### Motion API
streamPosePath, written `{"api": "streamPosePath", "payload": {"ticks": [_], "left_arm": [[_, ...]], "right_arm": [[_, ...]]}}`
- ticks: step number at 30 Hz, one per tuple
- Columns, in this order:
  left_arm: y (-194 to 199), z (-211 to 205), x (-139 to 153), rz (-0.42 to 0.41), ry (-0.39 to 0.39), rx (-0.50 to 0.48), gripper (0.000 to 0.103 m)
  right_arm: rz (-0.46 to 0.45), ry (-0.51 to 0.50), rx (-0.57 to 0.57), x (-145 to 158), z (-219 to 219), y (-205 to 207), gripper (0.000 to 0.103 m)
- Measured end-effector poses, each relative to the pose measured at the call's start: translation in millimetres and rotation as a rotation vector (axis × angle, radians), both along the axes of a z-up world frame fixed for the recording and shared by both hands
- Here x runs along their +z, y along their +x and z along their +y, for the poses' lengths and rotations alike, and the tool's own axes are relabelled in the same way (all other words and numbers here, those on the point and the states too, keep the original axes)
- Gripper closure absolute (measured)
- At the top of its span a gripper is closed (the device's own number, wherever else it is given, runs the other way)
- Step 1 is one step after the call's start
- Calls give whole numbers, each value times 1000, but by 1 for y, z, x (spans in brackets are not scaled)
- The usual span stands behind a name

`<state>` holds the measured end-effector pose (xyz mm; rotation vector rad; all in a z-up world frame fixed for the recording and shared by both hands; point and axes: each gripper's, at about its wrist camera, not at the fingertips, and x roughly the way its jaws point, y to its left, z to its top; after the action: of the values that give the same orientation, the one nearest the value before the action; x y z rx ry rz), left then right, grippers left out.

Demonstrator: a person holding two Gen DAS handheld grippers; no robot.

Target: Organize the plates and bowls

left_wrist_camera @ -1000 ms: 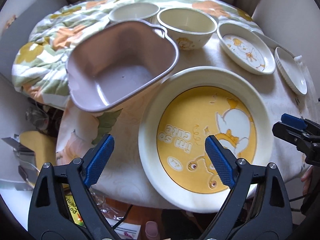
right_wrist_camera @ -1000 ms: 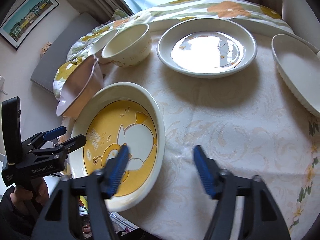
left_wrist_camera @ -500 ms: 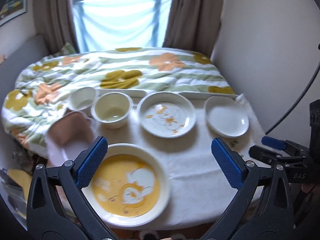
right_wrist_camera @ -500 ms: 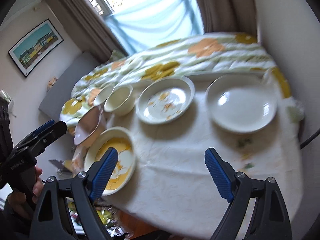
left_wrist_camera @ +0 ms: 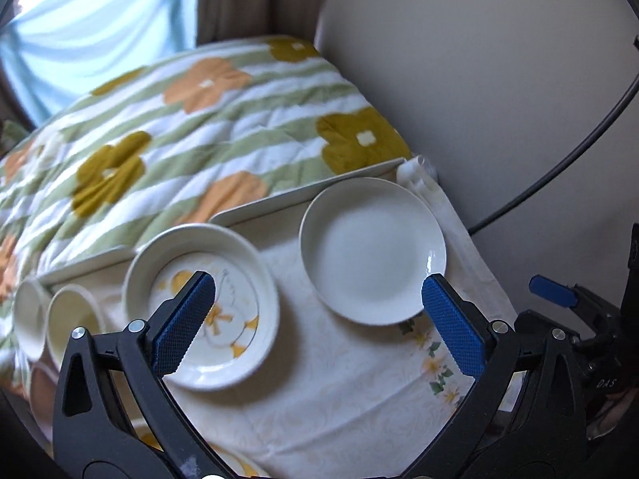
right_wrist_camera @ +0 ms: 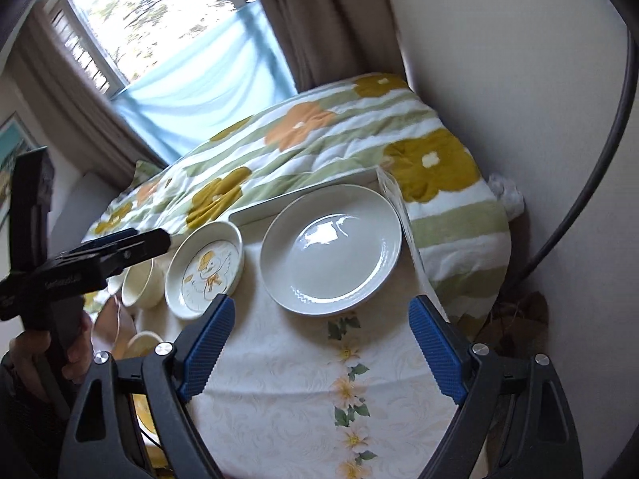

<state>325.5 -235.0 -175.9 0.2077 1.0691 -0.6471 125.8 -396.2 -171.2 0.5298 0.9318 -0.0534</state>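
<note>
While the fisheye rim cuts off much of the left side, a cream bowl [left_wrist_camera: 74, 321] and a second one [left_wrist_camera: 28, 311] beside it show only in part at the desk's [left_wrist_camera: 339, 391] left edge, blurred. A sliver of yellow-printed plate [left_wrist_camera: 235, 465] peeks out at the near edge, mostly hidden behind the left tongs [left_wrist_camera: 315, 319], which hang spread wide and hold nothing. Right of the bowls sits a glossy, deep-rimmed duck plate [left_wrist_camera: 201, 307]; farther right, apart from it, a plain white round plate [left_wrist_camera: 371, 249] with a smooth sheen. The desk wears a pale embossed cloth with printed daisies. The right tongs [right_wrist_camera: 321, 345], blue ribbed pads [right_wrist_camera: 205, 345] likewise spread and empty, hover near the plain plate [right_wrist_camera: 331, 243]. Beyond lies a soft flowered quilt [left_wrist_camera: 179, 119].
</note>
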Motion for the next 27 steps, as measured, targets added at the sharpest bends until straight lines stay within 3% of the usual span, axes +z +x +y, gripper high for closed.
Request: {"api": "streamPosePath", "payload": {"ticks": [5, 6, 8, 14, 19, 21, 23, 27], "left_arm": [[45, -30, -43, 78, 48, -108, 5], [52, -34, -51, 93, 53, -125, 9], [67, -42, -71, 136, 69, -158, 28], [92, -56, -117, 223, 93, -213, 52], [100, -61, -130, 241, 94, -244, 53], [101, -63, -132, 241, 90, -255, 56], [101, -64, -132, 243, 93, -266, 73], [102, -67, -136, 248, 103, -277, 84]], "right_arm": [[87, 115, -116, -41, -14, 19, 17], [102, 132, -134, -49, -15, 23, 18], [130, 154, -162, -63, -14, 30, 28], [178, 171, -229, -92, -12, 46, 51], [191, 172, -279, -103, -15, 54, 68], [193, 177, -301, -107, -17, 56, 69], [193, 182, -326, -109, -19, 55, 71], [198, 190, -347, -113, -21, 57, 80]]}}
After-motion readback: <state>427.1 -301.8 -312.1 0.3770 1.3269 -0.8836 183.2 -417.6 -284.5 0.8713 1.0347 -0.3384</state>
